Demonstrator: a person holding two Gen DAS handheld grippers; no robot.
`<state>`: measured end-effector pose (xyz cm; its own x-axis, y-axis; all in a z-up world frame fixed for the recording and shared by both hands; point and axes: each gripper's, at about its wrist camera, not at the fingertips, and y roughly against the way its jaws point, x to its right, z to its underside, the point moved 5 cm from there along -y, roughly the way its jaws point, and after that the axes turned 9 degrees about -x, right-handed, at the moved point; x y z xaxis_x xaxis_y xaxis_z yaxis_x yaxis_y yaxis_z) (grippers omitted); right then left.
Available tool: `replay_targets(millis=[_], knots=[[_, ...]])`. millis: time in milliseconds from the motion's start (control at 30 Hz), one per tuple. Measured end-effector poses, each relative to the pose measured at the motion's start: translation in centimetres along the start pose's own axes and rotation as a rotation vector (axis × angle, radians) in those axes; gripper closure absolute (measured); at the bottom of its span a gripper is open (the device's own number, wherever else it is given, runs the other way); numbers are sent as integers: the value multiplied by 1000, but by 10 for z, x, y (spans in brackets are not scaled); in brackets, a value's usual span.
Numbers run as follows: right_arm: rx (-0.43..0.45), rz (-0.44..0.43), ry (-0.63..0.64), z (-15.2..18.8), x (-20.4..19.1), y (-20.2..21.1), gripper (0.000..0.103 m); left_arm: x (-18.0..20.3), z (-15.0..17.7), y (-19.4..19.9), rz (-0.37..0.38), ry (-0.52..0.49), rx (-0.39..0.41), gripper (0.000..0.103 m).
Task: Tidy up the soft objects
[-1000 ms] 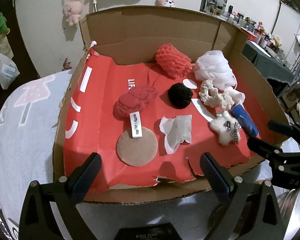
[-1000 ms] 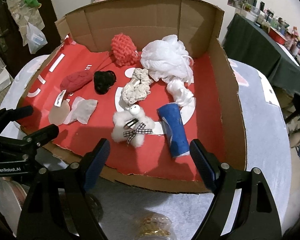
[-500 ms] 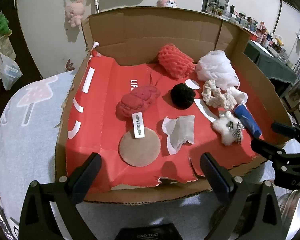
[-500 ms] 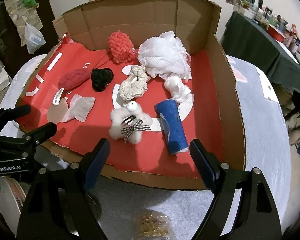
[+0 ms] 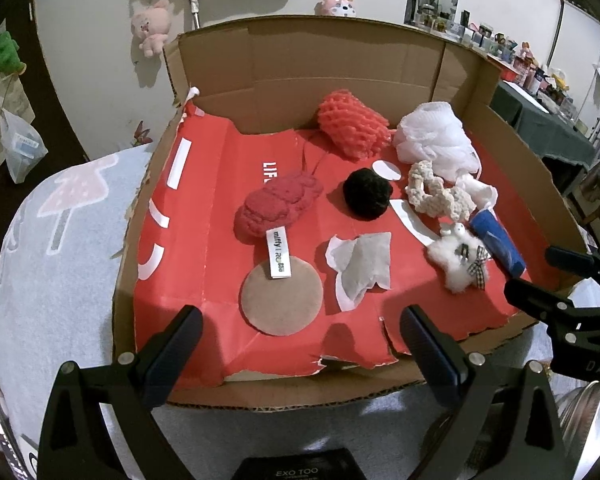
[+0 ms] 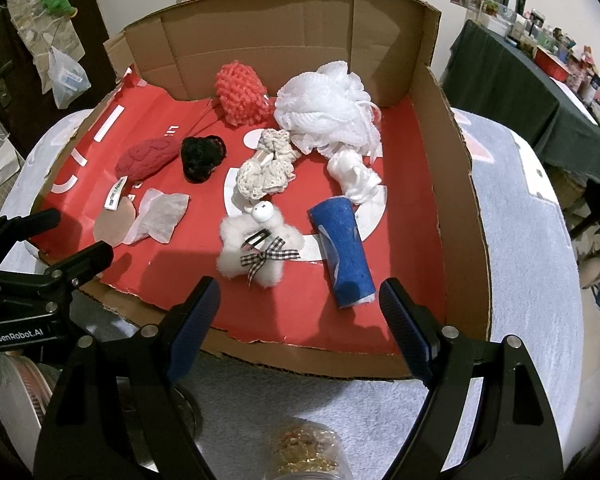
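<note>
A cardboard box [image 5: 340, 60] with a red floor holds several soft things: a dark red knit piece [image 5: 278, 204], a black scrunchie [image 5: 367, 194], an orange-red mesh sponge [image 5: 352, 126], a white bath pouf [image 6: 328, 104], a cream scrunchie [image 6: 266, 174], a fluffy white sheep clip [image 6: 260, 246] and a blue foam roll [image 6: 344, 256]. My left gripper [image 5: 300, 354] is open and empty at the box's near edge. My right gripper [image 6: 300, 330] is open and empty just before the sheep clip and blue roll.
A flat brown disc [image 5: 282, 298] and a crumpled white pouch [image 5: 362, 268] lie near the front. The box stands on a pale patterned cloth [image 5: 48, 264]. A jar with gold lid [image 6: 304, 456] sits under my right gripper. A dark green table [image 6: 512, 80] stands far right.
Both grippers have drawn back and risen slightly, so the box sits a little farther off in each view. Nothing in the box has moved.
</note>
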<state>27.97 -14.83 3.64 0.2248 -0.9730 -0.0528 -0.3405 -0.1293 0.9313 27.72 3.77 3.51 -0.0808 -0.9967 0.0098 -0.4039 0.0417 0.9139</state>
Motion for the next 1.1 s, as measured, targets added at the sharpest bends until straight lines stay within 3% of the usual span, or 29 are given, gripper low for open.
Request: replay_targets(millis=[1100], knots=[[0,0,1,0,1,0,21,0,2,1,11,8,2,2]])
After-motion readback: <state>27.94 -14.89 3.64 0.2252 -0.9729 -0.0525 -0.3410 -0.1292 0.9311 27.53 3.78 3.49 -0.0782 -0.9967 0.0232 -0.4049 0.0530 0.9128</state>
